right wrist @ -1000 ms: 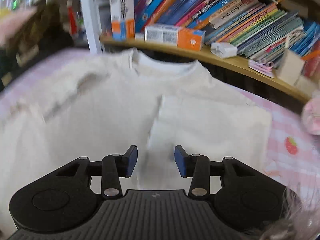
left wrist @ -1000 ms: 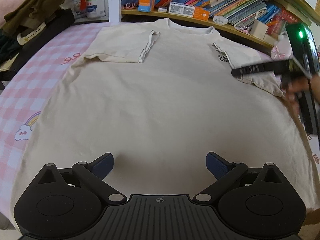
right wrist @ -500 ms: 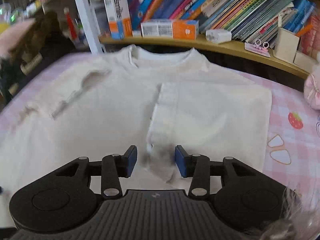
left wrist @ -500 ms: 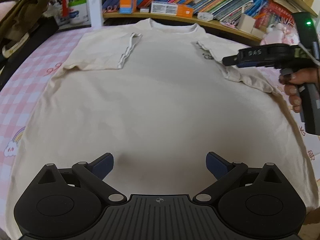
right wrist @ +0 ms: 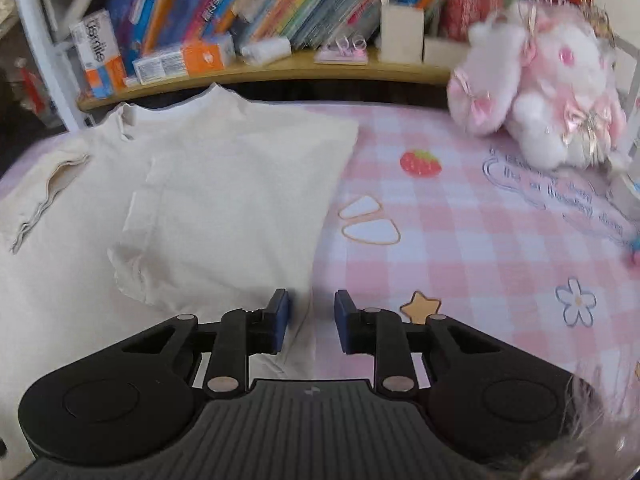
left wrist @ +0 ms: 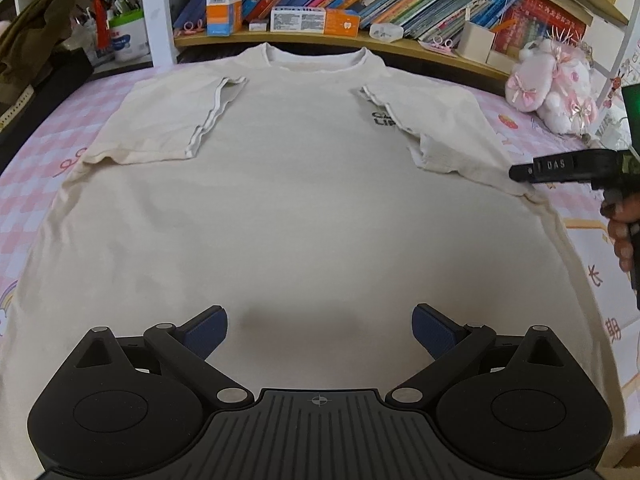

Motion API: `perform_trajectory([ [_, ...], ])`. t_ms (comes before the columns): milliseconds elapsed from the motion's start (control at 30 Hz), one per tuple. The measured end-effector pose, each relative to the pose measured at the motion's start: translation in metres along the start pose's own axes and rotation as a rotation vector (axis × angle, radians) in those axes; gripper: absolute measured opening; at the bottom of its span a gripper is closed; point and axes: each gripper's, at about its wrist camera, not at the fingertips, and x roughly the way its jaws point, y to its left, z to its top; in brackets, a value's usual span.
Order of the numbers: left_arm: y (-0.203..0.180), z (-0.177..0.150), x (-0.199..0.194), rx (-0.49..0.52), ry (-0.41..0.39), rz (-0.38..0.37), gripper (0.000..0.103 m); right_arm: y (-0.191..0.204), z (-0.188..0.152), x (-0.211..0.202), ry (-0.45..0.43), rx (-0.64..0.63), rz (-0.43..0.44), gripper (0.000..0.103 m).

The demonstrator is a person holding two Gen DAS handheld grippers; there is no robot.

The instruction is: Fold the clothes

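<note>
A cream T-shirt (left wrist: 304, 200) lies flat, collar toward the bookshelf, with both sleeves folded in over the chest. My left gripper (left wrist: 320, 330) is open wide and empty above the shirt's lower middle. My right gripper (right wrist: 308, 318) is open with a narrow gap and holds nothing; it hovers over the right edge of the shirt (right wrist: 240, 208) by the folded right sleeve. It also shows in the left wrist view (left wrist: 520, 172) at the shirt's right edge, held by a hand.
The shirt lies on a pink checked bed sheet (right wrist: 460, 248). A pink plush toy (right wrist: 536, 92) sits at the back right. A wooden shelf (left wrist: 400, 46) with books and boxes runs along the back. Dark clothes (left wrist: 28, 48) pile at the far left.
My right gripper has moved right and back, from over the folded right sleeve to the shirt's right edge. My left gripper has shifted forward slightly and stays open.
</note>
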Motion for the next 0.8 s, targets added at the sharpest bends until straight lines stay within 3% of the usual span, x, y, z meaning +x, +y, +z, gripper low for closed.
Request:
perform_trajectory([
  [300,-0.011,-0.005,-0.006,-0.056,-0.016,0.075,0.100,-0.020,-0.008,-0.026,-0.059,0.019,0.065,0.026],
  [500,-0.018,-0.018,-0.012,-0.086,0.000,0.116,0.100,-0.020,-0.032,-0.044,-0.047,-0.021,0.098,0.031],
  [800,-0.024,-0.013,-0.015,-0.086,-0.024,0.076,0.100,-0.014,-0.078,-0.075,-0.017,-0.028,0.080,0.048],
])
